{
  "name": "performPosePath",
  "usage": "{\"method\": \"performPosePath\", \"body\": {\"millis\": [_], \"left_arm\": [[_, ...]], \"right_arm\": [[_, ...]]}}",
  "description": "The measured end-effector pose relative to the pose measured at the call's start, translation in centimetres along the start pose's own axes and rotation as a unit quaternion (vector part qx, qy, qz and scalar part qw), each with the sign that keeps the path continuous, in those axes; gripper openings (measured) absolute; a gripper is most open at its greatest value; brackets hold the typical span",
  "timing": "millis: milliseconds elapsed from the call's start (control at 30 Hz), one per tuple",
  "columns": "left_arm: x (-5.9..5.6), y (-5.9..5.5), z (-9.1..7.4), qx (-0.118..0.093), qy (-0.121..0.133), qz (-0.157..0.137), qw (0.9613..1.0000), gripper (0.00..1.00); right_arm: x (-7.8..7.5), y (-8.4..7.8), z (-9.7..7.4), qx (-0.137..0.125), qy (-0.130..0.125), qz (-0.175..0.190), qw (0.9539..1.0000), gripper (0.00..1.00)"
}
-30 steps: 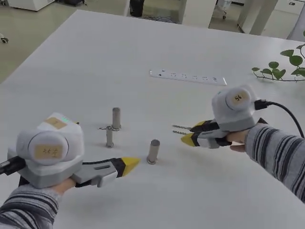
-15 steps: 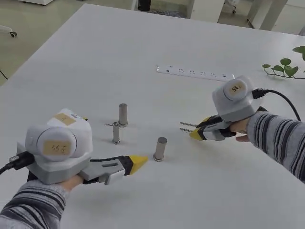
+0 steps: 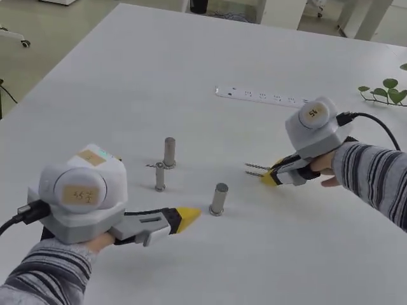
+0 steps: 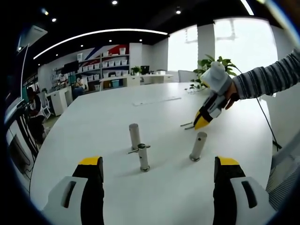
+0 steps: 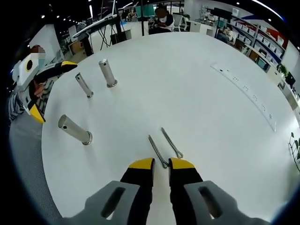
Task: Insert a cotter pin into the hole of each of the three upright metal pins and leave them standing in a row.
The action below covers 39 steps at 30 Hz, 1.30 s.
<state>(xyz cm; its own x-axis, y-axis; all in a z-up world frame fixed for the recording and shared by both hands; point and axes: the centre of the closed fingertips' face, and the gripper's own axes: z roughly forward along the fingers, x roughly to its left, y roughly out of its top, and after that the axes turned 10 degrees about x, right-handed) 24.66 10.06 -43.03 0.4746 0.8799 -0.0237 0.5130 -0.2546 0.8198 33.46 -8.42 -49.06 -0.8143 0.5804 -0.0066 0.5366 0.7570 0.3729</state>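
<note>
Three upright metal pins stand on the white table: a far one [image 3: 169, 152], a thinner one [image 3: 160, 176] with a cotter pin [image 3: 153, 166] through its top, and a near one [image 3: 219, 199] set apart to the right. My left gripper [image 4: 158, 161] is open, its jaws wide apart, low and short of the pins. Two loose cotter pins [image 5: 172, 143] lie side by side on the table. My right gripper [image 5: 161, 164] is down at them, shut on the end of the left cotter pin [image 5: 156, 150].
A white power strip [image 3: 264, 98] lies across the far side of the table. A green plant [image 3: 385, 92] reaches in at the right edge. Bare tabletop [image 3: 267, 254] surrounds the pins. An office with shelves and desks lies beyond the table.
The head camera has shifted, so everything sits a little further right. Pins and cotter pins have stayed put; both grippers have hardly moved.
</note>
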Motion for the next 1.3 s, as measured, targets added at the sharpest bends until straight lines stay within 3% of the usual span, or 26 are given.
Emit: {"method": "performPosePath", "body": {"millis": [167, 233, 333, 500, 867, 1033, 1300], "left_arm": [[0.1, 0.0, 0.0, -0.001, 0.000, -0.002, 1.0000, 0.97], [0.1, -0.1, -0.1, 0.000, 0.001, -0.003, 1.0000, 0.97], [0.1, -0.1, 0.0, 0.002, 0.001, -0.004, 1.0000, 0.96], [0.2, -0.1, -0.1, 0.000, 0.000, -0.003, 1.0000, 0.96], [0.0, -0.3, 0.0, 0.006, 0.003, 0.006, 1.0000, 0.93], [-0.8, -0.4, -0.2, 0.006, -0.001, 0.016, 0.9999, 0.90], [-2.2, -0.6, -0.2, 0.017, -0.017, 0.017, 0.9996, 0.83]], "right_arm": [[-0.2, -0.2, 0.0, 0.010, -0.011, -0.019, 0.9997, 0.01], [-0.2, -0.3, 0.0, 0.020, -0.020, -0.054, 0.9981, 0.00], [0.4, -0.4, 0.0, 0.038, -0.029, -0.123, 0.9912, 0.00], [0.4, -0.3, 0.1, 0.047, -0.036, -0.126, 0.9903, 0.00], [0.6, 0.2, -1.0, 0.002, -0.049, -0.129, 0.9903, 0.00], [0.8, 0.2, -1.7, -0.014, -0.056, -0.145, 0.9878, 0.00], [2.5, 0.2, -3.3, -0.046, -0.065, -0.171, 0.9820, 0.00]]}}
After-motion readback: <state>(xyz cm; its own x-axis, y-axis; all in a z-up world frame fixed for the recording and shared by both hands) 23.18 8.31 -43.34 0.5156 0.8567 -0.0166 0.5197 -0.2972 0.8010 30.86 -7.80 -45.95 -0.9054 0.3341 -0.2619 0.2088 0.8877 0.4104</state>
